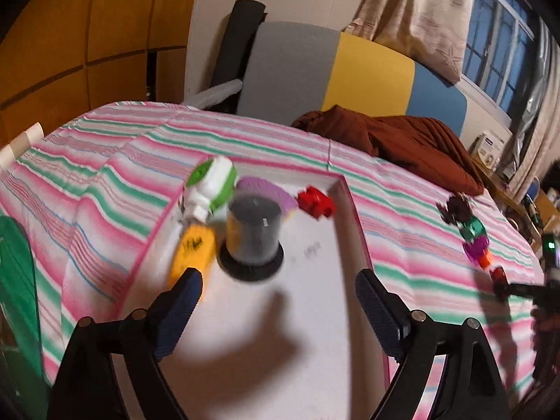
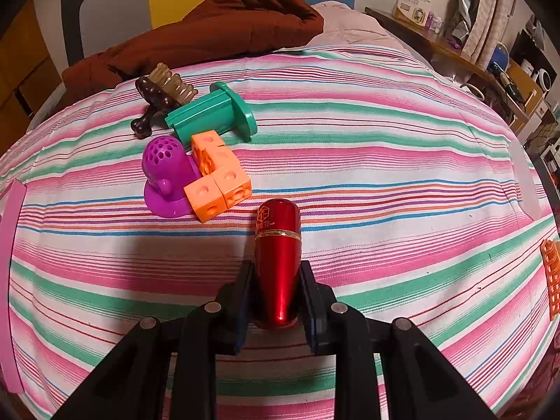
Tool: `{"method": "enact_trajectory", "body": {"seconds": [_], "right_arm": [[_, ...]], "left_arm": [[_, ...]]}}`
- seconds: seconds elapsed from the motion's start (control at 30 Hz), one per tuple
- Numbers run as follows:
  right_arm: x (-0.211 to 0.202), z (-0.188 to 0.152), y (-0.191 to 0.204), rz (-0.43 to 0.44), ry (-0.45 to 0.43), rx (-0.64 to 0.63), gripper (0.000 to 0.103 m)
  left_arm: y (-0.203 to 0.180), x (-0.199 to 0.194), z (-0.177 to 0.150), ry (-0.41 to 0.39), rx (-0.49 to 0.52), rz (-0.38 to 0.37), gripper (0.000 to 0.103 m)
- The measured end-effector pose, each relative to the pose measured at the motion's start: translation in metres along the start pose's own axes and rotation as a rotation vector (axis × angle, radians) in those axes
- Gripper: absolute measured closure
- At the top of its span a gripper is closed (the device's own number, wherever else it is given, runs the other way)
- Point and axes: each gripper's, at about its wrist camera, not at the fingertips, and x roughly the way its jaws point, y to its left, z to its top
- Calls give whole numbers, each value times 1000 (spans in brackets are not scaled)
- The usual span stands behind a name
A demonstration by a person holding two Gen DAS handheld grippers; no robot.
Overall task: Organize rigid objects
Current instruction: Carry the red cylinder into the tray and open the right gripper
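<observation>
In the left wrist view my left gripper point(image 1: 280, 292) stands open over a white tray with a pink rim point(image 1: 353, 217), with nothing between its fingers. Just ahead of the fingertips stands a clear cylinder on a black base point(image 1: 253, 236). Around it lie a yellow piece point(image 1: 192, 255), a white and green piece point(image 1: 213, 189), a purple disc point(image 1: 269, 190) and a red brick point(image 1: 315, 203). My right gripper point(image 2: 276, 273) is shut on a shiny red tube point(image 2: 278, 245), low over the striped bedcover. Ahead of it lie orange cubes point(image 2: 217, 178), a purple perforated piece point(image 2: 168, 171), a green piece point(image 2: 213, 115) and a brown brush point(image 2: 161, 94).
A brown quilt point(image 2: 210, 24) is bunched at the far end of the striped bed point(image 2: 385, 175). An orange lattice piece point(image 2: 551, 276) lies at the right edge. The tray's pink rim point(image 2: 10, 245) shows at the left. A cluttered desk point(image 2: 490, 70) stands beyond the bed.
</observation>
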Motion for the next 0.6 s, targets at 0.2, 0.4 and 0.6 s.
{"method": "enact_trajectory", "body": {"seconds": [0.2, 0.4, 0.6], "right_arm": [[-6, -4, -1, 62, 8, 34, 79], [-14, -8, 13, 107, -15, 2, 79], [-24, -14, 35, 189, -37, -54, 79]], "left_arm": [[-2, -4, -20, 27, -8, -24, 13], [-6, -7, -25, 17, 22, -23, 12], [-4, -11, -31, 9, 26, -40, 12]]}}
